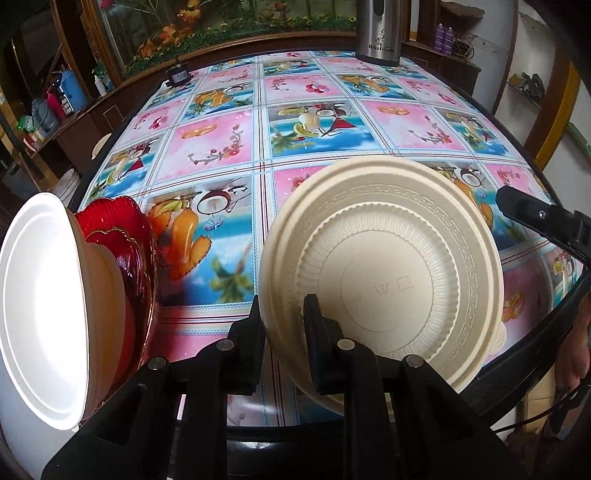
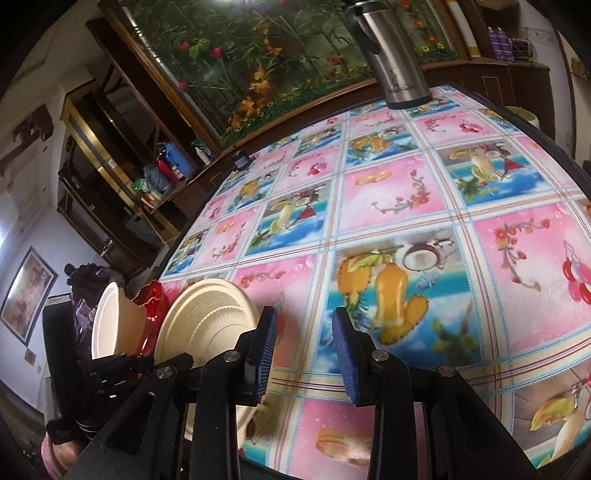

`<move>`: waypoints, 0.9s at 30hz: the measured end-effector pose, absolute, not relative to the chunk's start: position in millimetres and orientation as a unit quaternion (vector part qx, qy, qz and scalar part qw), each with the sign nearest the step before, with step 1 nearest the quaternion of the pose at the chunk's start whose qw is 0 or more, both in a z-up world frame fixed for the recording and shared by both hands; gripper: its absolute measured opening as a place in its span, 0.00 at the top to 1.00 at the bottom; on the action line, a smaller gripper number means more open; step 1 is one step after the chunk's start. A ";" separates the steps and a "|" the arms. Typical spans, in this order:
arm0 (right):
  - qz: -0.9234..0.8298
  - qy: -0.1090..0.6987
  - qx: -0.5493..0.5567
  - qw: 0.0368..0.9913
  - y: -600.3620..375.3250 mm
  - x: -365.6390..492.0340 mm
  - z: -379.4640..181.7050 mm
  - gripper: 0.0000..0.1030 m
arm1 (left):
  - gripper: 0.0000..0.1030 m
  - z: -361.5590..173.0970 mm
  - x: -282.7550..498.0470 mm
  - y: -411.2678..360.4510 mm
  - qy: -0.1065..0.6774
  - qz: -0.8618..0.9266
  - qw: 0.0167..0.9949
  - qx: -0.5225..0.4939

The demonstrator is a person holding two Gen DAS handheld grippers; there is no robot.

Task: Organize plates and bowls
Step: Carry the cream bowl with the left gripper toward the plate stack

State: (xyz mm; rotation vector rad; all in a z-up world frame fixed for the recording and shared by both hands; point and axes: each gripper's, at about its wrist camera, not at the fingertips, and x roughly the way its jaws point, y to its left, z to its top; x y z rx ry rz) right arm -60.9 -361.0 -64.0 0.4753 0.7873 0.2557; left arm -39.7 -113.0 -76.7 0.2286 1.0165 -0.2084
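Observation:
My left gripper (image 1: pixel 284 314) is shut on the rim of a cream plastic plate (image 1: pixel 384 266), held on edge with its patterned underside toward the camera, above the table's near edge. At far left a white bowl (image 1: pixel 40 310) leans in a red glass dish (image 1: pixel 122 236). In the right wrist view the plate (image 2: pixel 207 325), the white bowl (image 2: pixel 110 317) and the red dish (image 2: pixel 151 299) stand at the lower left. My right gripper (image 2: pixel 303 325) is open and empty, its blue pads (image 2: pixel 267 332) over the tablecloth to the right of the plate. It also shows in the left wrist view (image 1: pixel 535 214).
The table carries a fruit-patterned cloth (image 1: pixel 258 147). A steel thermos (image 1: pixel 380 29) stands at the far edge, seen also in the right wrist view (image 2: pixel 395 59). A small black device (image 1: pixel 177 75) sits at the far left edge. Wooden shelves and a cabinet lie beyond.

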 end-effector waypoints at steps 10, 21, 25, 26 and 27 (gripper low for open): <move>0.114 0.383 0.273 0.875 -380.6 -58.6 -77.1 0.67 | 0.83 -79.8 -32.7 -107.6 0.491 -0.095 0.861 0.097; 0.128 0.387 0.295 0.864 -377.8 -53.4 -89.0 0.67 | 0.83 -79.8 -30.0 -102.5 0.489 -0.088 0.864 0.087; 0.134 0.391 0.294 0.862 -373.2 -52.6 -89.7 0.67 | 0.83 -78.2 -29.2 -99.8 0.486 -0.083 0.866 0.086; 0.136 0.390 0.291 0.863 -371.2 -52.9 -87.7 0.67 | 0.83 -77.3 -29.4 -99.4 0.484 -0.081 0.867 0.086; 0.137 0.389 0.289 0.864 -369.3 -52.7 -85.8 0.67 | 0.83 -76.8 -29.6 -98.9 0.483 -0.081 0.868 0.086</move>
